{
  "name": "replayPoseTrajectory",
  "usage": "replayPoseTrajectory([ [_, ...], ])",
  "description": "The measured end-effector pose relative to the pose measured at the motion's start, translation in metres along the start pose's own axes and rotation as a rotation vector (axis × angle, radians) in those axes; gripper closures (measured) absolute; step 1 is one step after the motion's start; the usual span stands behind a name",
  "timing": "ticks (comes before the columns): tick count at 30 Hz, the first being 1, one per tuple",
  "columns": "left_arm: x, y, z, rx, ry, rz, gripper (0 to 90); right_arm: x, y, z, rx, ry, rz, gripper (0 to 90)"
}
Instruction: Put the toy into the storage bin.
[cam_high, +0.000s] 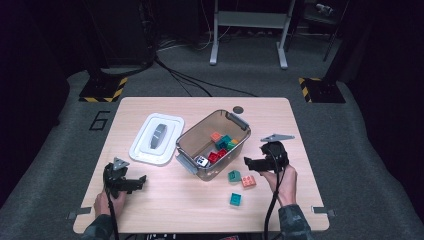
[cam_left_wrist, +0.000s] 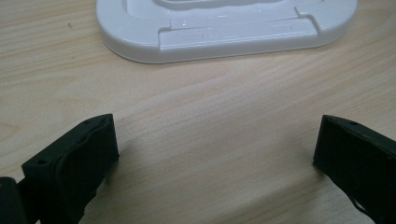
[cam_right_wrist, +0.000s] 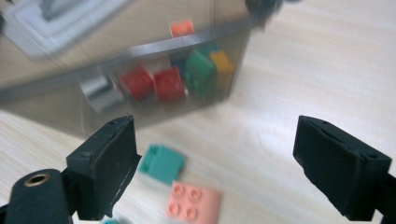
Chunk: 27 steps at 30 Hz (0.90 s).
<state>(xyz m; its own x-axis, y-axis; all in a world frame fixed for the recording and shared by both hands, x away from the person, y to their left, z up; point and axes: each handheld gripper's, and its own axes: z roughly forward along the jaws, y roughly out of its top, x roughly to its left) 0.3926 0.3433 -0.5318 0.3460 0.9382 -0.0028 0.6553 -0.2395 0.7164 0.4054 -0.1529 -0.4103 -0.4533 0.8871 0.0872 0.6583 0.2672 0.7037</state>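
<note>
in the right gripper view the clear brown plastic box (cam_right_wrist: 140, 84) was smeared by motion, so the bricks behind its wall read only as red, green, yellow and orange patches beside a blurred silvery piece. the view's edges cut off the box's far end. a sliver of a third, teal brick (cam_right_wrist: 109, 220) was cropped at the bottom edge behind a jaw. in the left gripper view the flat white plastic lid (cam_left_wrist: 224, 35) was cut off at the top, leaving only its near rim.

on the pale wooden desk (cam_high: 150, 210) the lid lay just beside the box's left side. the box stood open near the middle, and its near corner lay between the two grippers. a dark floor with cables and yellow-black striped feet lay beyond the desk.

three bricks lay loose on the desk just off the box's near right corner: a small teal studded brick (cam_right_wrist: 162, 163), a salmon-pink four-stud brick (cam_right_wrist: 192, 205) just beside it, and the third nearer the person. the right gripper (cam_right_wrist: 212, 163) hung just above the first two, jaws spread wide and holding nothing. the left gripper (cam_left_wrist: 215, 154) sat low over bare desk in front of the lid, jaws likewise spread and empty.
</note>
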Motion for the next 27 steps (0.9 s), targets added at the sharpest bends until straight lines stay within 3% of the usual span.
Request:
replayPoseTrajectory([
  [3,0.000,0.000,0.000,-0.001,0.000,0.000,0.0,0.000,-0.016,0.007,0.017,-0.009,0.022,13.3],
  [13,0.000,0.000,0.000,0.000,0.001,-0.001,0.0,0.022,-0.052,0.025,0.067,0.063,0.012,12.7],
  [22,0.000,0.000,0.000,0.000,0.001,-0.001,0.0,0.053,-0.073,0.030,0.142,0.163,-0.095,5.2],
  [27,0.000,0.000,0.000,0.000,0.001,0.000,0.0,0.064,-0.084,0.036,0.162,0.151,-0.152,22.1],
])
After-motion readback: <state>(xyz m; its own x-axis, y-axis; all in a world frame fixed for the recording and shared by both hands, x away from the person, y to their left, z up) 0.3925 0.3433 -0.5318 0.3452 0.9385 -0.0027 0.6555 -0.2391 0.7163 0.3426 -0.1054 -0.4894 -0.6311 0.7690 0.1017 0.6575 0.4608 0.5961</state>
